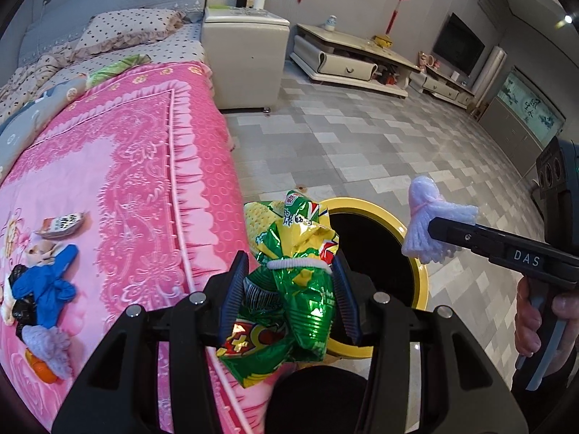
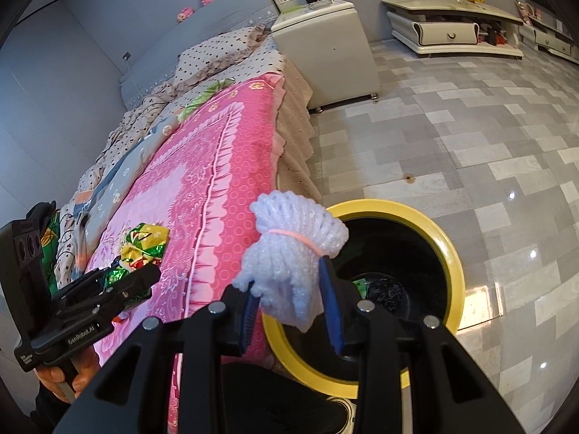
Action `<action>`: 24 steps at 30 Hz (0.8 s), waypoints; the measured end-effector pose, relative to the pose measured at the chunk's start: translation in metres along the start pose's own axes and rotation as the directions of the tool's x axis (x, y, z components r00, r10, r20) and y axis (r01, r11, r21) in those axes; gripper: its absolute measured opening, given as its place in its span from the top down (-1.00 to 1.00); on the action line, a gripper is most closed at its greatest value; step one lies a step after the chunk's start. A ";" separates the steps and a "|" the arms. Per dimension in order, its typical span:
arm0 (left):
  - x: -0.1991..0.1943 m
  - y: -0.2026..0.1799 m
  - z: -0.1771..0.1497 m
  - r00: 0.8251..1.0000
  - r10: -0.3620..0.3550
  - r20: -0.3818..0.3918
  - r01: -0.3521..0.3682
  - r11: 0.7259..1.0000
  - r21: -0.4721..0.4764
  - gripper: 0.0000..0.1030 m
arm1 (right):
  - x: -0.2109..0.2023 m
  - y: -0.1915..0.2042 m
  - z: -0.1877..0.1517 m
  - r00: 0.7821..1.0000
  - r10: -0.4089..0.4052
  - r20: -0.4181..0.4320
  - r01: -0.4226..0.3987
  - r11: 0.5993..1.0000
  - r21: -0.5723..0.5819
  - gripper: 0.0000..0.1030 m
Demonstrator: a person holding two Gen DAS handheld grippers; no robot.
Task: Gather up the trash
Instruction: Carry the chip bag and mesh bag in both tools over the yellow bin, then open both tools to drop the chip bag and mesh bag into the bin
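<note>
Wrapper (image 1: 289, 271): crumpled green-and-yellow snack bag, bound by a white band, its long axis running up from the left gripper (image 1: 287, 289) and leaning toward the bin; jaws clenched on its middle.
Yarn (image 2: 289, 253): pale lilac bundle tied with a pink band, looped end up, loose ends down, held upright over the bin's near rim; the right gripper (image 2: 291, 305) has its jaws clenched on the lower half.
Bin (image 2: 448, 249): round, yellow-rimmed, black inside, on the tiled floor just beside the bed; dark scraps lie at its bottom.
Bed (image 1: 137, 166): pink quilt, with a blue glove (image 1: 47, 289), a small packet (image 1: 61, 224) and other scraps near its left edge.
Hands: a hand (image 1: 542, 311) grips each gripper's handle.
</note>
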State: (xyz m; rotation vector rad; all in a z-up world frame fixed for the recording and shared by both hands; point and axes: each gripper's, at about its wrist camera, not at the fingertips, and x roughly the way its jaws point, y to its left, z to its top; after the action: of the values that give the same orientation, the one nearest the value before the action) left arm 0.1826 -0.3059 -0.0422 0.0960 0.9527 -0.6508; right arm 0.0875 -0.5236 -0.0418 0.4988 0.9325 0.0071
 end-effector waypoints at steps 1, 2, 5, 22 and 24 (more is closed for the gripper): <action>0.004 -0.004 0.000 1.000 0.000 -0.004 0.000 1.000 0.006 0.14 | 0.002 -0.004 0.001 1.000 -0.002 -0.003 0.002 1.000 0.008 0.42; 0.011 -0.008 0.000 1.000 -0.003 -0.011 0.004 1.000 0.013 0.14 | 0.005 -0.008 0.001 1.000 -0.005 -0.005 0.005 1.000 0.018 0.42; 0.027 -0.017 0.000 0.999 -0.015 -0.035 0.016 1.000 0.018 0.13 | 0.012 -0.021 0.004 1.000 -0.015 -0.013 0.015 0.999 0.045 0.42; 0.068 -0.045 -0.003 0.991 -0.082 -0.102 0.086 0.996 0.037 0.11 | 0.027 -0.060 0.010 0.998 -0.060 -0.021 0.062 0.989 0.132 0.40; 0.068 -0.050 -0.002 0.990 -0.094 -0.104 0.099 0.994 0.044 0.07 | 0.025 -0.061 0.010 0.998 -0.061 -0.018 0.063 0.988 0.141 0.39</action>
State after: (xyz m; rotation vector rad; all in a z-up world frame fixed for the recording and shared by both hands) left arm 0.1813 -0.3775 -0.0866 0.1286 1.0439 -0.7646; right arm 0.0980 -0.5768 -0.0812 0.6017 0.9655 -0.1126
